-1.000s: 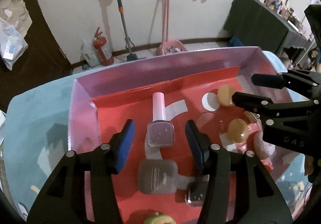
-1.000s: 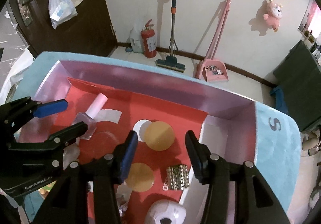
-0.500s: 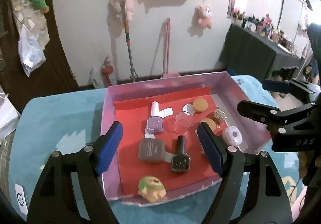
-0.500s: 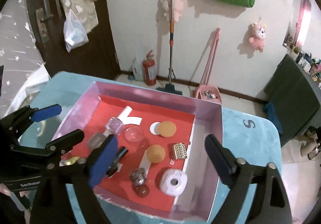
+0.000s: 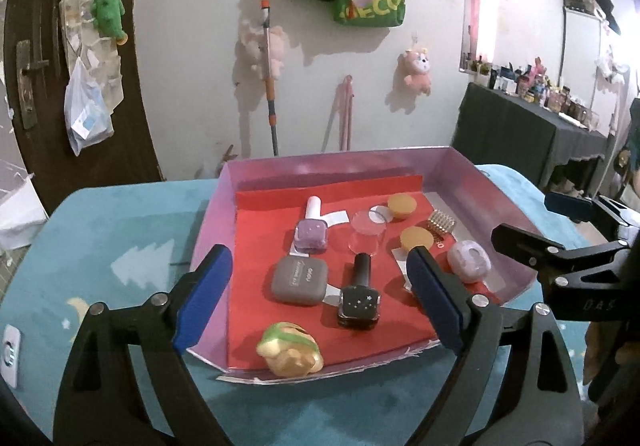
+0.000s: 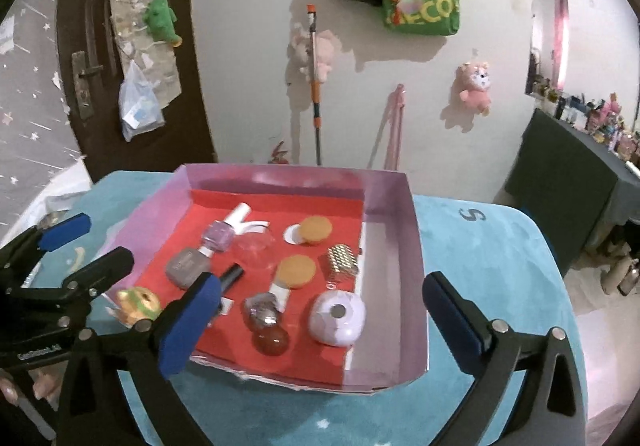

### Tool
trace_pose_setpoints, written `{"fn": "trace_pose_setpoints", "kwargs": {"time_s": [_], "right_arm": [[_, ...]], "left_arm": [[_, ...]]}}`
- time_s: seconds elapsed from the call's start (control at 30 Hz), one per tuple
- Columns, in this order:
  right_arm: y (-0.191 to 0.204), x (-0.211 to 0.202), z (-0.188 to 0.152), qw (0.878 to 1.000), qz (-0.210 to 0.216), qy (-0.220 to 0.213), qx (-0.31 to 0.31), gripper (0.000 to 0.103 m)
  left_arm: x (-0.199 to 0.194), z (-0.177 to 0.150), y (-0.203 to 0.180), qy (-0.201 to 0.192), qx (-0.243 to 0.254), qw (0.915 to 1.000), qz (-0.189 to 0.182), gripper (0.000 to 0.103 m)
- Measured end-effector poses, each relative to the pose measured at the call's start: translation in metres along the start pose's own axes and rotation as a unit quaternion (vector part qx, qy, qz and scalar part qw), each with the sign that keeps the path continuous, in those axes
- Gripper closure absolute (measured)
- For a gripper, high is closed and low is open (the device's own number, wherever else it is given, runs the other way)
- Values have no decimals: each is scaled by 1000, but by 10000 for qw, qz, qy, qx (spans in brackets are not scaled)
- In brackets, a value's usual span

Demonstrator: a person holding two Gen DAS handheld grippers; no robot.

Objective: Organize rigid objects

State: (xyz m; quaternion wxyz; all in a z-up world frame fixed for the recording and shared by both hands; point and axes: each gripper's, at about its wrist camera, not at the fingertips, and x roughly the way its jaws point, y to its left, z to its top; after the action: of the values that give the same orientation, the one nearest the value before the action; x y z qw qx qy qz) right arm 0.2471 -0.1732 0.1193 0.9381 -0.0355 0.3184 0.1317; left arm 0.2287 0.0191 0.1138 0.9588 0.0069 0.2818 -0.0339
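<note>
A pink tray [image 5: 340,170] with a red liner sits on the blue table cover [image 5: 120,230]. On the liner lie a purple nail polish bottle [image 5: 310,232], a grey case [image 5: 299,280], a black nail polish bottle [image 5: 359,296], a clear dome [image 5: 367,236], two orange discs [image 6: 316,229] [image 6: 296,271], a metallic clip [image 6: 341,261], a lilac round case [image 6: 337,318], a brown-capped bottle [image 6: 266,320] and a green-yellow toy [image 5: 290,350]. My left gripper [image 5: 318,302] and right gripper [image 6: 320,320] hang before the tray's near edge. Both sets of jaws are opening, holding nothing.
The tray's right strip [image 6: 384,286] is bare white, without liner. A mop [image 6: 316,86] and a pink dustpan handle [image 6: 394,126] lean on the far wall. A dark-covered table [image 6: 568,182] with small items stands at the right, a dark door [image 6: 100,66] at the left.
Both grippers have drawn back from over the tray's contents and tilted up, so the whole tray shows now. Both sets of jaws have spread much wider.
</note>
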Motion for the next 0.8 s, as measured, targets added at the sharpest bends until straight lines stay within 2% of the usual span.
{"fn": "trace_pose_setpoints", "kwargs": {"time_s": [0.2,0.33,0.53,0.8], "right_arm": [[3,20,-14,9996,-153,-181,-120,0],[3,27,-21,9994,-116,-301,-99,0],[4,37,-28,9998,-46,-186,-34,0],[7,38,-30,9995,-192,-219,-123,0]], "left_arm": [[23,-16,-3,19,45,10000,60,14],[35,-20,5,97,-146,9998,27,14],[41,-23,7,114,-152,9998,116,14],[43,-25,7,128,-126,9997,146,14]]}}
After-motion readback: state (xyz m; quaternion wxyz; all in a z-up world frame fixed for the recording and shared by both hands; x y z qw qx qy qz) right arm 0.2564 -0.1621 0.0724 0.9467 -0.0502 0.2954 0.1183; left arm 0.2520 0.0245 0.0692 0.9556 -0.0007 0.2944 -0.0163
